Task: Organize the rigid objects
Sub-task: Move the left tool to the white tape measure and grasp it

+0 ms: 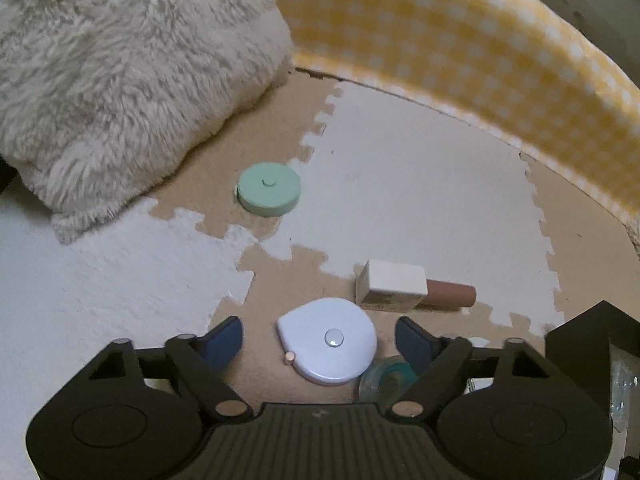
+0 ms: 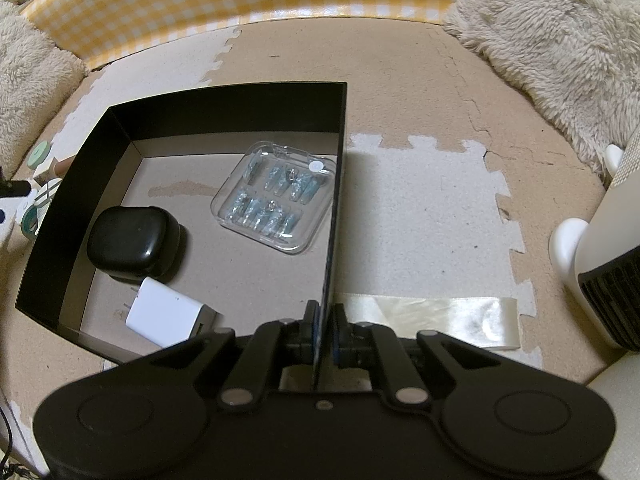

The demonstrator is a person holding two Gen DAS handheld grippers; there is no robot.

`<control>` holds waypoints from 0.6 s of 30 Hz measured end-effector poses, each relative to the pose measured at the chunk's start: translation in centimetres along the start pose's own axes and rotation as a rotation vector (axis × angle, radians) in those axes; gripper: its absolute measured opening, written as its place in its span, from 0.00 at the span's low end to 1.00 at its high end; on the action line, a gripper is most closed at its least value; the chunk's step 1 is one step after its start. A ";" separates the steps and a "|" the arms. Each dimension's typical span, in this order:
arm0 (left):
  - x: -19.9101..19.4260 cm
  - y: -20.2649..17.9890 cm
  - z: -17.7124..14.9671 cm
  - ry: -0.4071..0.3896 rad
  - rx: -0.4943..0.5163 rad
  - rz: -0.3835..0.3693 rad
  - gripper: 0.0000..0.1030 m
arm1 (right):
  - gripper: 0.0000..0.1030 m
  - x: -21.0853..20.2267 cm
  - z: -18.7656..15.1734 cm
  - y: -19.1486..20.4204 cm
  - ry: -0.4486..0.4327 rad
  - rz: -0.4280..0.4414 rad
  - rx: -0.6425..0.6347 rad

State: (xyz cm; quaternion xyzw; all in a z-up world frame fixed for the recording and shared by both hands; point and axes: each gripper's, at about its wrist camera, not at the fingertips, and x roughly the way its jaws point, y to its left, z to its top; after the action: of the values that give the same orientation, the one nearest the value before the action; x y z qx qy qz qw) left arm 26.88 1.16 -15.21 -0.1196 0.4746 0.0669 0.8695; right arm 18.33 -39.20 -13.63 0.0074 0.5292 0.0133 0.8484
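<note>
Pinching the right wall of the black box (image 2: 240, 108), the right gripper (image 2: 323, 334) has its pads pressed against the thin card. Inside lie a white charger (image 2: 164, 316), a black case (image 2: 134, 242) and a clear tray of nail tips (image 2: 276, 196). Outside the box, the left gripper (image 1: 320, 338) stands spread around a pale blue tape measure (image 1: 328, 340), teardrop-shaped with a silver button, not touching it. Beyond sit a white block (image 1: 394, 284) and a green disc (image 1: 268, 188).

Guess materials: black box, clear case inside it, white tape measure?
Box: looks like cardboard, matte black outside, with a raw grey floor.
Clear case: probably hard plastic, see-through and glossy, with glints on the rim.
Tape measure: likely smooth plastic shell, satin white, with a shiny metal-looking centre button.
</note>
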 end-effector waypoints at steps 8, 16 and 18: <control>1.2 -0.3 -0.5 0.021 0.001 -0.010 0.58 | 0.07 0.0 0.0 0.0 -0.001 0.000 0.000; 1.1 -0.1 -0.5 -0.003 -0.005 -0.012 0.57 | 0.07 0.0 0.0 0.0 -0.001 0.000 0.000; 1.0 0.0 -0.5 -0.009 -0.012 -0.006 0.57 | 0.07 0.0 0.0 0.0 -0.001 0.000 0.000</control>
State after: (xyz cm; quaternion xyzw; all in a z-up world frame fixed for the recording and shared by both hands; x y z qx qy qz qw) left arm 27.02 1.03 -16.26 -0.1259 0.4701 0.0677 0.8710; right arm 18.34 -39.17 -13.65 0.0074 0.5286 0.0134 0.8487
